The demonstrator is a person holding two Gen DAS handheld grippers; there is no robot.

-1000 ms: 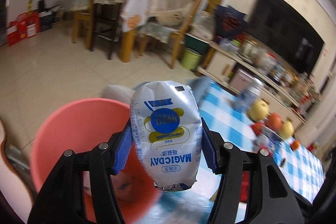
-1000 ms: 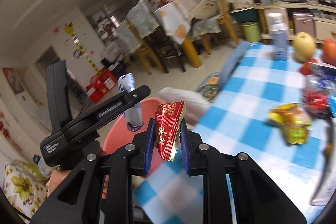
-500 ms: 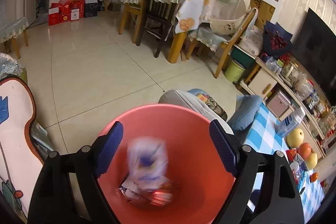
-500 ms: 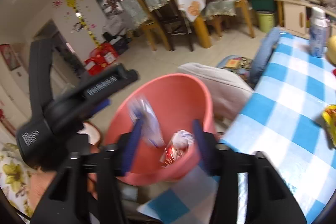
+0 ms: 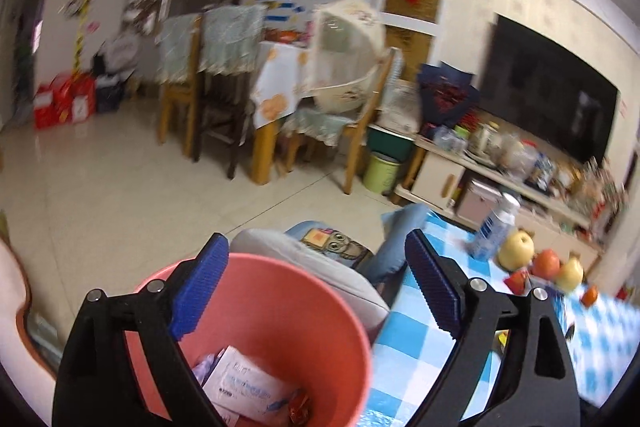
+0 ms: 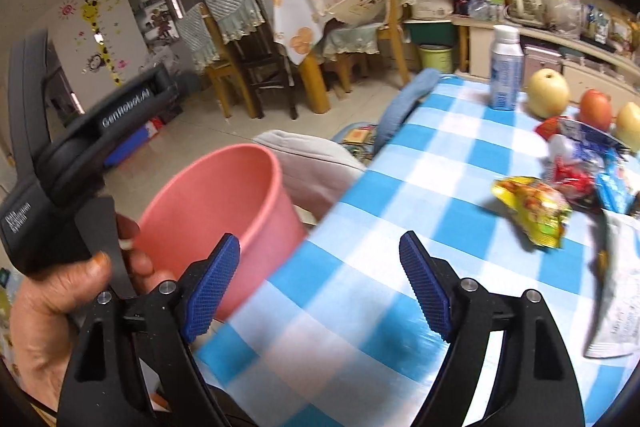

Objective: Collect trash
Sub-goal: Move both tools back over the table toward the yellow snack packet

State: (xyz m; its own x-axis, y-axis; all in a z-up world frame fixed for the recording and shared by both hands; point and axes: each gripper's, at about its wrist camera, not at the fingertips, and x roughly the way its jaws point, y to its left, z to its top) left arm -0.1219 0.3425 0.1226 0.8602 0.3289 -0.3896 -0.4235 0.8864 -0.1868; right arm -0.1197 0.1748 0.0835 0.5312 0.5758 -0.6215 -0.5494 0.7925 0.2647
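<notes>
A pink bucket (image 5: pixel 316 311) stands beside the blue-checked table (image 5: pixel 416 343). Inside it lie a white wrapper (image 5: pixel 240 385) and a small red one (image 5: pixel 299 405). My left gripper (image 5: pixel 312 287) hangs over the bucket's rim, its jaws still opening with nothing between them. In the right wrist view the bucket (image 6: pixel 224 211) is at left, and my right gripper (image 6: pixel 320 287) is over the table's edge, jaws also opening and empty. A yellow snack wrapper (image 6: pixel 534 205) and a heap of red, white and blue wrappers (image 6: pixel 580 163) lie on the table to the right.
A hand (image 6: pixel 52 311) holds the left gripper's black body (image 6: pixel 68 163) at the left. A white bottle (image 6: pixel 506 71), a pear (image 6: pixel 548 93) and other fruit stand at the table's far end. Chairs, a green bin (image 5: pixel 382 171) and a cushion (image 6: pixel 312 167) lie beyond.
Both grippers let go of their wrappers, which dropped into the bucket. The left view has since tilted up from the bucket; the right gripper has swung right, toward the table.
</notes>
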